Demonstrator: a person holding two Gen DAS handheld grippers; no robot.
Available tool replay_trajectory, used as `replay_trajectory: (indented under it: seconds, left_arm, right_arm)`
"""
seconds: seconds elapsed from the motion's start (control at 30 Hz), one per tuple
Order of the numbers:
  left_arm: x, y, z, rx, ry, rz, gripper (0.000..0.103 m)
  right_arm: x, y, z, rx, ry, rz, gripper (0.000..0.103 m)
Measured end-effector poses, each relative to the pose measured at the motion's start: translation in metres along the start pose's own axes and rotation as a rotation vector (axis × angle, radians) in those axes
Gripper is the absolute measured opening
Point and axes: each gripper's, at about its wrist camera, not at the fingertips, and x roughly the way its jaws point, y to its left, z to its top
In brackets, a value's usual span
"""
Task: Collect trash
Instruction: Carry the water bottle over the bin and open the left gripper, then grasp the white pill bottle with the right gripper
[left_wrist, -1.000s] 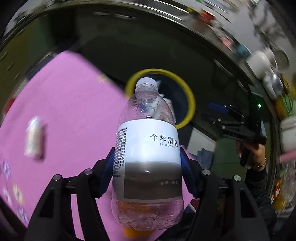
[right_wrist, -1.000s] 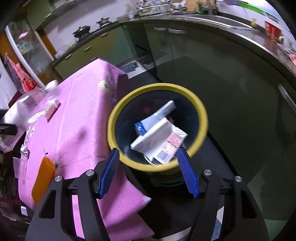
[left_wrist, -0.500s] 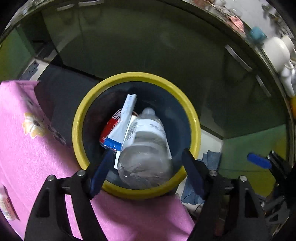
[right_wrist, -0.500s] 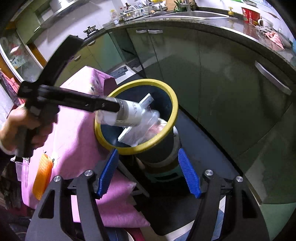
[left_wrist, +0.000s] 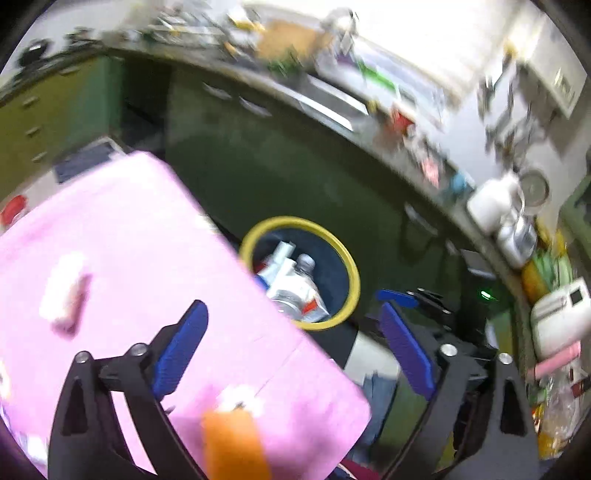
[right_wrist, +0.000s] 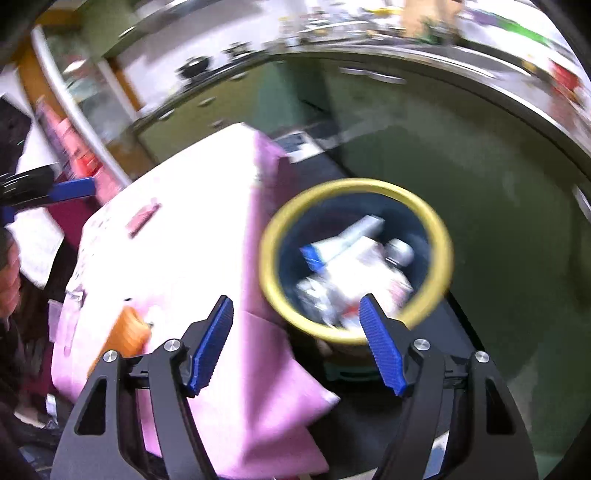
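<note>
The clear water bottle (left_wrist: 295, 284) with a white label lies in the yellow-rimmed bin (left_wrist: 352, 273) on top of flattened wrappers, cap pointing away. My left gripper (left_wrist: 292, 308) hangs over the corner of the pink table (left_wrist: 147, 240), short of the bin, its jaws opening with nothing between them. In the right wrist view the same bottle (right_wrist: 369, 273) rests inside the bin (right_wrist: 267, 266). My right gripper (right_wrist: 295, 301) is above the bin's near rim, its jaws opening and empty too.
An orange object (left_wrist: 232, 443) lies near the table's front edge, and a small pink-white packet (left_wrist: 64, 295) further left. Dark green cabinets (left_wrist: 258, 173) and a cluttered counter curve behind the bin. A person's hand (right_wrist: 9, 280) shows at the left edge.
The left gripper carried the bottle over the bin, let it go into it, then drew back over the table with wider jaws. The right gripper backed off slightly.
</note>
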Motion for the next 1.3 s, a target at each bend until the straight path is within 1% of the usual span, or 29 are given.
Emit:
replay_trajectory:
  seconds: [0.03, 0.07, 0.13, 0.23, 0.27, 0.33, 0.4, 0.43, 0.53, 0.57, 0.6, 0.67, 0.77, 0.8, 0.93, 1.2, 1.23, 1.3]
  left_arm:
    - [-0.020, 0.012, -0.015, -0.018, -0.045, 0.022, 0.091]
    - [-0.033, 0.021, -0.026, -0.025, -0.069, 0.045, 0.092]
    - [-0.065, 0.043, -0.064, -0.048, -0.119, 0.125, 0.092]
    - [-0.095, 0.071, -0.109, -0.101, -0.164, 0.206, 0.092]
    - [-0.108, 0.081, -0.122, -0.125, -0.185, 0.227, 0.092]
    - [-0.138, 0.100, -0.151, -0.189, -0.248, 0.300, 0.093]
    - [-0.160, 0.114, -0.170, -0.236, -0.289, 0.333, 0.093]
    - [-0.169, 0.120, -0.178, -0.252, -0.304, 0.352, 0.093]
    - [-0.186, 0.127, -0.188, -0.248, -0.325, 0.429, 0.094]
    - [-0.190, 0.128, -0.190, -0.246, -0.334, 0.454, 0.095]
    - [-0.195, 0.133, -0.191, -0.246, -0.341, 0.461, 0.095]
    - [-0.199, 0.137, -0.192, -0.250, -0.354, 0.438, 0.095]
    - [-0.198, 0.142, -0.193, -0.246, -0.346, 0.405, 0.095]
    - [-0.196, 0.141, -0.193, -0.242, -0.341, 0.404, 0.095]
    - [-0.193, 0.147, -0.193, -0.250, -0.335, 0.384, 0.095]
    - [-0.188, 0.161, -0.199, -0.282, -0.320, 0.366, 0.095]
    - [-0.188, 0.161, -0.199, -0.284, -0.317, 0.365, 0.095]
    - [-0.187, 0.161, -0.199, -0.284, -0.314, 0.359, 0.095]
  right_arm:
    - [0.008, 0.017, 0.008, -0.050, -0.002, 0.031, 0.081]
    - [0.015, 0.033, 0.015, -0.101, -0.011, 0.066, 0.083]
    - [0.025, 0.060, 0.025, -0.194, -0.029, 0.126, 0.087]
    - [0.054, 0.114, 0.048, -0.369, -0.050, 0.205, 0.091]
    - [0.063, 0.128, 0.053, -0.399, -0.045, 0.219, 0.091]
    - [0.089, 0.159, 0.069, -0.460, -0.025, 0.248, 0.094]
    - [0.110, 0.184, 0.079, -0.509, -0.003, 0.267, 0.097]
    - [0.125, 0.203, 0.084, -0.553, 0.013, 0.278, 0.098]
    - [0.164, 0.247, 0.095, -0.675, 0.052, 0.292, 0.098]
    - [0.175, 0.256, 0.096, -0.704, 0.061, 0.287, 0.098]
    - [0.189, 0.267, 0.099, -0.738, 0.069, 0.270, 0.098]
    - [0.211, 0.279, 0.105, -0.766, 0.088, 0.243, 0.098]
    - [0.240, 0.290, 0.118, -0.750, 0.135, 0.265, 0.098]
    - [0.246, 0.292, 0.120, -0.747, 0.149, 0.269, 0.098]
    - [0.263, 0.300, 0.123, -0.763, 0.166, 0.239, 0.098]
    - [0.282, 0.309, 0.126, -0.767, 0.205, 0.232, 0.098]
    - [0.285, 0.312, 0.125, -0.765, 0.206, 0.229, 0.088]
    - [0.286, 0.311, 0.127, -0.745, 0.209, 0.229, 0.086]
